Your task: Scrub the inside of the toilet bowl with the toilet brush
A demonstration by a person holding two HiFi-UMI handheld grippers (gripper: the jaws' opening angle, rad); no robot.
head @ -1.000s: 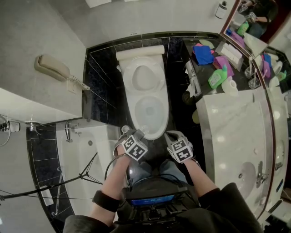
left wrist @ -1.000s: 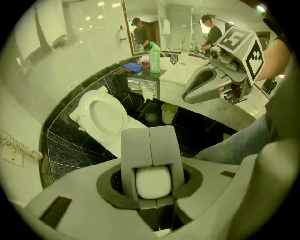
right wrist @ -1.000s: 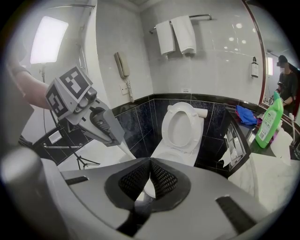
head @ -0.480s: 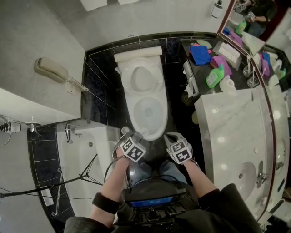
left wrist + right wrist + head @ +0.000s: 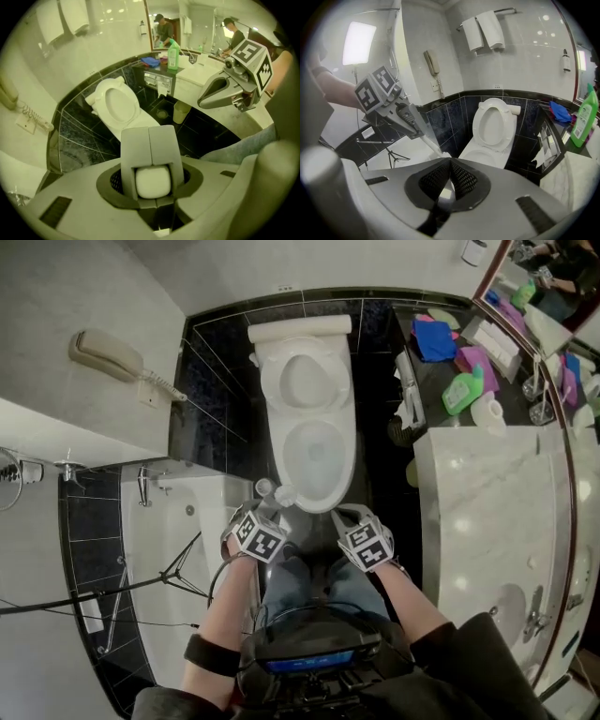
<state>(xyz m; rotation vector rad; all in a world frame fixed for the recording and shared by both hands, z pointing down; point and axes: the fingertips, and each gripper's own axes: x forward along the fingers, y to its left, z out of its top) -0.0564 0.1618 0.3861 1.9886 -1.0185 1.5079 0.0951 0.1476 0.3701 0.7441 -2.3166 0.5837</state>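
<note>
The white toilet (image 5: 317,451) stands ahead with its seat and lid raised, and shows again in the right gripper view (image 5: 491,125). My left gripper (image 5: 272,512) is shut on the white toilet brush handle (image 5: 152,182). That handle (image 5: 433,146) slants down from the jaws to a white brush end (image 5: 284,495) at the bowl's front left rim. My right gripper (image 5: 349,515) hovers just in front of the bowl, shut with nothing held. It appears from the side in the left gripper view (image 5: 202,100).
A bathtub (image 5: 178,549) with a black tripod (image 5: 178,596) lies to the left, under a wall phone (image 5: 105,356). On the right are a marble counter (image 5: 487,512) and a dark shelf with a green bottle (image 5: 463,392) and cloths. A small bin (image 5: 180,111) stands beside the toilet.
My left gripper with the brush has shifted a little left, off the bowl's front rim. The head view has tilted slightly; the right gripper has barely moved.
</note>
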